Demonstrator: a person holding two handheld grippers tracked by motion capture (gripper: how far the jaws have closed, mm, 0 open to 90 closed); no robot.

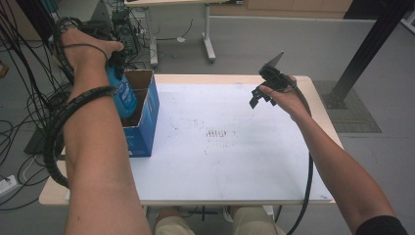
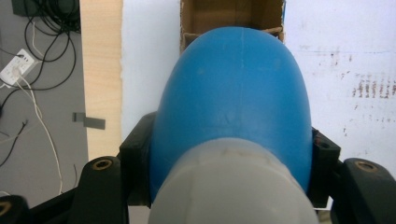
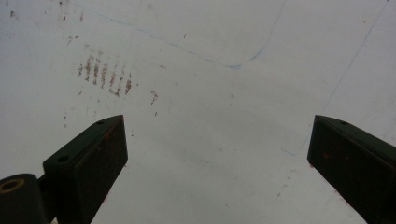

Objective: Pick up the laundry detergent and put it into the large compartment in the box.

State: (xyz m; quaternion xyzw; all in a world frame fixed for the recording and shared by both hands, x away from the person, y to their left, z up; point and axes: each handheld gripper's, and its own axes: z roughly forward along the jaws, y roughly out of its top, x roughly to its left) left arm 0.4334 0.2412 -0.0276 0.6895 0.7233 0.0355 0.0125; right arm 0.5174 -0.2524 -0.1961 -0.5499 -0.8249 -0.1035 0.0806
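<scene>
The left gripper (image 1: 116, 66) is squeezing the blue bottle (image 2: 233, 107) over the box (image 1: 147, 105) at the left, the right gripper (image 3: 217, 163) is waiting wide open, and the bottle could bump the box edge and slip.

Your left gripper (image 1: 119, 66) holds the bottle (image 1: 124, 95) over the open box (image 1: 145, 115), its lower end inside the opening. The box stands on the table (image 1: 220, 161) at its left edge. Your right gripper (image 1: 262, 95) hangs above the table's far right part, well apart from the box.
</scene>
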